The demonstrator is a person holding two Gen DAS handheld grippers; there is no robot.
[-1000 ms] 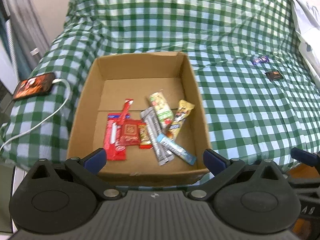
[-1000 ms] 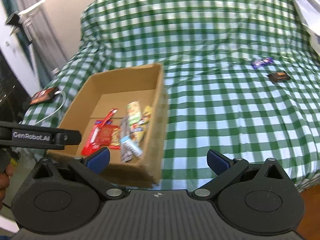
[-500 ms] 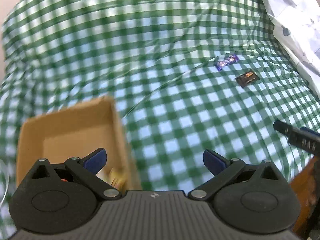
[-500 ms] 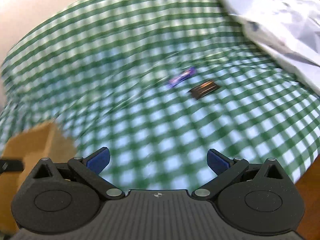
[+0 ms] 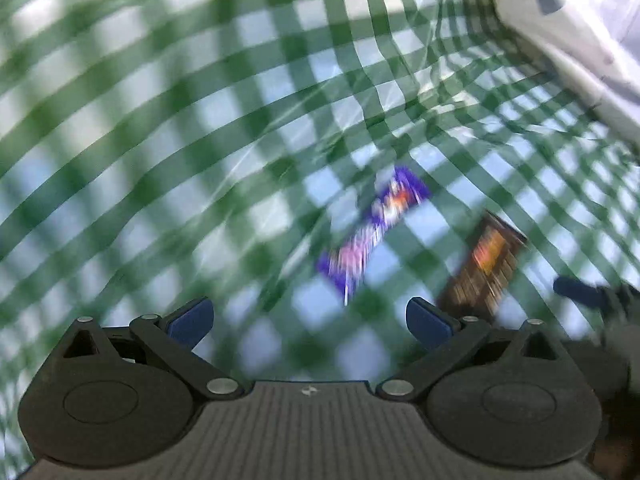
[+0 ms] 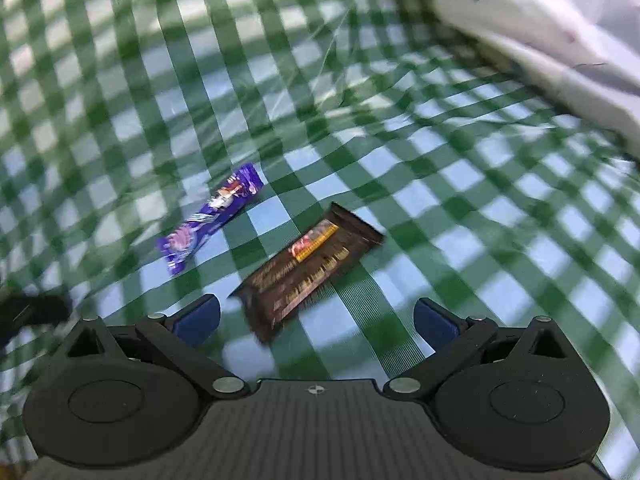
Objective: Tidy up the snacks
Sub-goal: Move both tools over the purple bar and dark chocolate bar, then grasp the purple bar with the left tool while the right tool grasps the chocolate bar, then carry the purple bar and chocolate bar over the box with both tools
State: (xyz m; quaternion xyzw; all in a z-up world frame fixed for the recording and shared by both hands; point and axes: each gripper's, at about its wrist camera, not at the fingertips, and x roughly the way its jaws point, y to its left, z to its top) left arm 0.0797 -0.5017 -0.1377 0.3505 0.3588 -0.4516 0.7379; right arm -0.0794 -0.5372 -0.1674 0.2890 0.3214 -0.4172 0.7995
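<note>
purple snack (image 6: 211, 222) flat, diag | brown bar (image 6: 310, 270) flat, just beside, apart

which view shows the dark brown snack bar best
The right wrist view: the dark brown wrapped snack bar lies whole and fairly sharp on the green checked cloth. In the left wrist view it sits at the right, motion-blurred, its near end behind a finger.

Open checked cloth (image 6: 500, 240) surrounds both bars (white bedding (image 6: 540, 32) crowds the far right).

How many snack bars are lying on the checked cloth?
2: a purple bar to the left, and a brown bar beside it, just ahead of the right gripper.
</note>
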